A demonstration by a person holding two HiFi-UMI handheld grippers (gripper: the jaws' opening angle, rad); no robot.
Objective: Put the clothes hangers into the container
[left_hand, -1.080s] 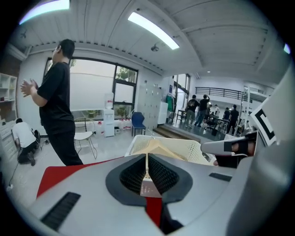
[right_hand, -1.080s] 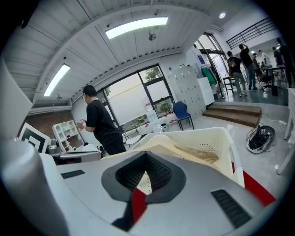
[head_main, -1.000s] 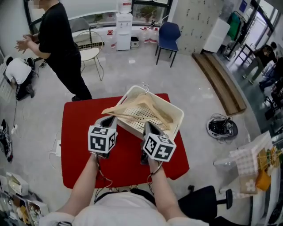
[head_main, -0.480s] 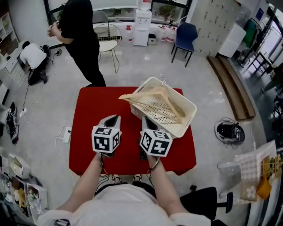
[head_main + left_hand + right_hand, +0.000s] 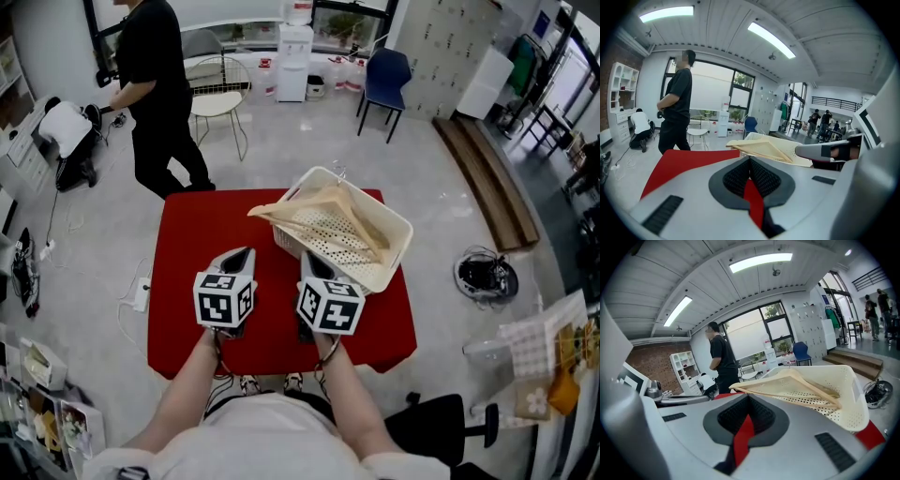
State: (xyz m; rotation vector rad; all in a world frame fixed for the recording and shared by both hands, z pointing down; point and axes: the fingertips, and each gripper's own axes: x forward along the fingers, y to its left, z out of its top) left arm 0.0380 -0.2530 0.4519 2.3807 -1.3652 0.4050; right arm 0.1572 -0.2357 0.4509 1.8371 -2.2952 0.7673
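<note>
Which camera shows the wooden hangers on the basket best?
The head view: from above, the hangers show whole, lying across the white basket, one end overhanging its rim. The right gripper view shows them side-on; the left gripper view only a low sliver.

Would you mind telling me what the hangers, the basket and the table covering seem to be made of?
Hangers: probably pale wood, with matte, broad flat arms.
Basket: cream plastic, apparently, with moulded walls full of small holes.
Table covering: red cloth by the look, matte and hanging over the edges.
</note>
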